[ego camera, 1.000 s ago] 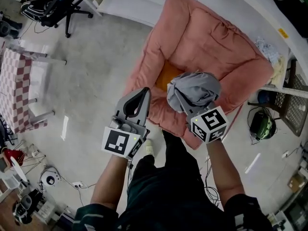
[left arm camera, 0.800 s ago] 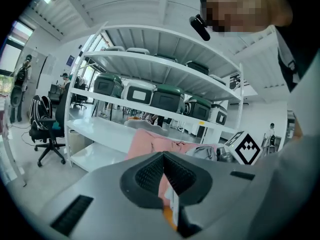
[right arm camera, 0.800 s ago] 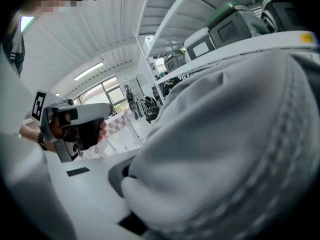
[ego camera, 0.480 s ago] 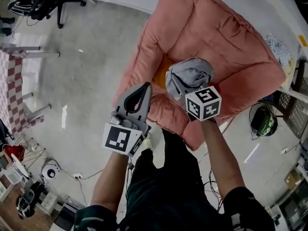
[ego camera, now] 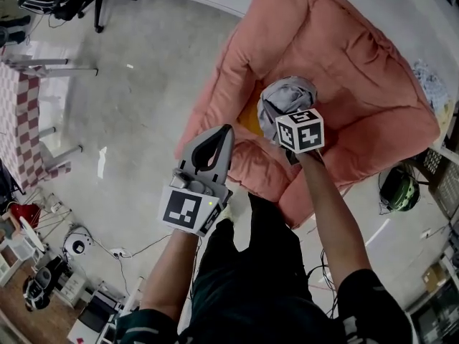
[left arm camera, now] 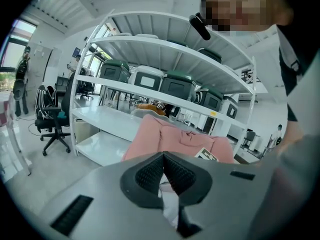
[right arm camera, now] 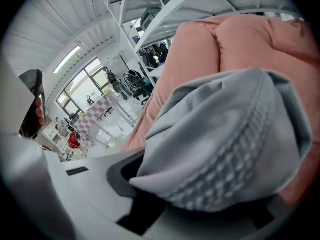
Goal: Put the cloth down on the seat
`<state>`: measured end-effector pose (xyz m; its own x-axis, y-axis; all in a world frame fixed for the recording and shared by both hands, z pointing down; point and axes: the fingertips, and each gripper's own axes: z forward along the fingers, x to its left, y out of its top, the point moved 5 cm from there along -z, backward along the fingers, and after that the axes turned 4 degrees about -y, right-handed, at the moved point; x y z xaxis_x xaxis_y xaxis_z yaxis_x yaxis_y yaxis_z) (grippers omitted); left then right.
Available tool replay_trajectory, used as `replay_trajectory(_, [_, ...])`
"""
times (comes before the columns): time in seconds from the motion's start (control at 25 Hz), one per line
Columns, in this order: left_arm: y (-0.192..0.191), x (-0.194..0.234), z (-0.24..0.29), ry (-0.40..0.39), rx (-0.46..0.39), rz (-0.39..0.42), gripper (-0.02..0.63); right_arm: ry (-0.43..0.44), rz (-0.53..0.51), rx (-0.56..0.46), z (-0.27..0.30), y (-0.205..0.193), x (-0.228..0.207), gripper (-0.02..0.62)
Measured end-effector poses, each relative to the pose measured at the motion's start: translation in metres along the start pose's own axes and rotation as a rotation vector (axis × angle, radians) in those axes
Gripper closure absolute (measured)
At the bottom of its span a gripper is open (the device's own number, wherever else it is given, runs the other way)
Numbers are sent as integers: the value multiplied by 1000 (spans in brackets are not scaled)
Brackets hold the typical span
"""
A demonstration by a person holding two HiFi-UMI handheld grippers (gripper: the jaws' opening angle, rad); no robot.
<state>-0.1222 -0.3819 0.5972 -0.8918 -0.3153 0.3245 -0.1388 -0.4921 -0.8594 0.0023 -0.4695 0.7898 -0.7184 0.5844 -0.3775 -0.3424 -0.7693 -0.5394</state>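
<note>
Two tools in view, one per hand

Right tool (ego camera: 285, 113): jaws opening, with the grey cloth (ego camera: 287, 92) bunched between them and bulging out over the tips. In the right gripper view the cloth fills most of the frame, and a waffle-textured band runs along its lower edge. The fabric lies against the jaws as far as can be seen.

Cloth position: balled at the front of the right tool, directly over the pink seat (ego camera: 358, 56). Cannot tell whether it touches the cushion or hangs just above it. An orange patch (ego camera: 247, 118) of the seat shows just left of the right tool's tips.

Left tool (ego camera: 224, 133): jaws together, nothing between them. The ribbed pads (left arm camera: 149, 173) meet at the tip in the left gripper view. It is held to the left of the right tool and apart from it, with its tips by the near-left edge of the seat, clear of the cloth.

Surroundings:
- Beyond the left tool is a white shelving rack (left arm camera: 150, 91) carrying green-lidded bins (left arm camera: 177, 84), with the seat in front of it.
- A black office chair (left arm camera: 52, 121) stands far to the left of the left tool.
- A red-and-white checked table (ego camera: 21, 113) stands well off to the left of the left tool, on the grey floor (ego camera: 143, 84)
</note>
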Motion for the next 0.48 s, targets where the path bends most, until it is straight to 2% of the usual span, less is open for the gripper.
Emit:
replay_trajectory(0.12, [-2, 2, -2, 16, 4, -9, 600, -8, -9, 55, 18, -3, -11, 516])
replay_trajectory(0.2, [0, 3, -4, 25, 3, -15, 600, -20, -13, 99, 25, -4, -18, 442])
replay_trajectory(0.48, [-1, 6, -15, 44, 12, -24, 600, -51, 2, 92, 16, 3, -18, 434])
